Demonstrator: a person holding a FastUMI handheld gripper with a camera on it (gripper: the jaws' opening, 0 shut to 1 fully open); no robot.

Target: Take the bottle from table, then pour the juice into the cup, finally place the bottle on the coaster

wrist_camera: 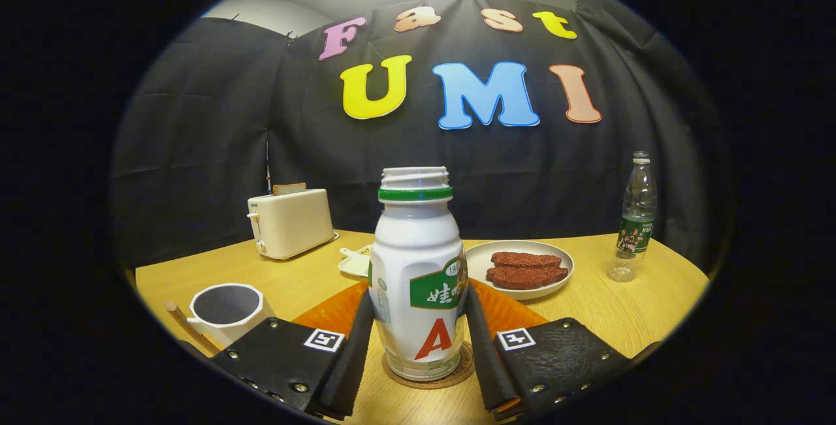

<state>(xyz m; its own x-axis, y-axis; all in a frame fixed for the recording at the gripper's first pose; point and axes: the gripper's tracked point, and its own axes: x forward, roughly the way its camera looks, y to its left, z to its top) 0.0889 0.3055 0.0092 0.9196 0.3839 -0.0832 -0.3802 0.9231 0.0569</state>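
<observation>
A white juice bottle [417, 281] with a green neck ring and no cap stands upright on a round cork coaster [465, 369] on the wooden table. My gripper [418, 294] is around the bottle's lower body, one finger pressed against each side, shut on it. A white cup [225, 311] with a dark inside stands to the left of the left finger; whether it holds juice cannot be told.
An orange mat [330, 311] lies behind the coaster. Beyond the bottle are a plate [483, 256] of brown slices, a small white dish [354, 260], a cream toaster [290, 222] at the back left and a clear water bottle [635, 216] at the right. A wooden stick [185, 326] lies beside the cup.
</observation>
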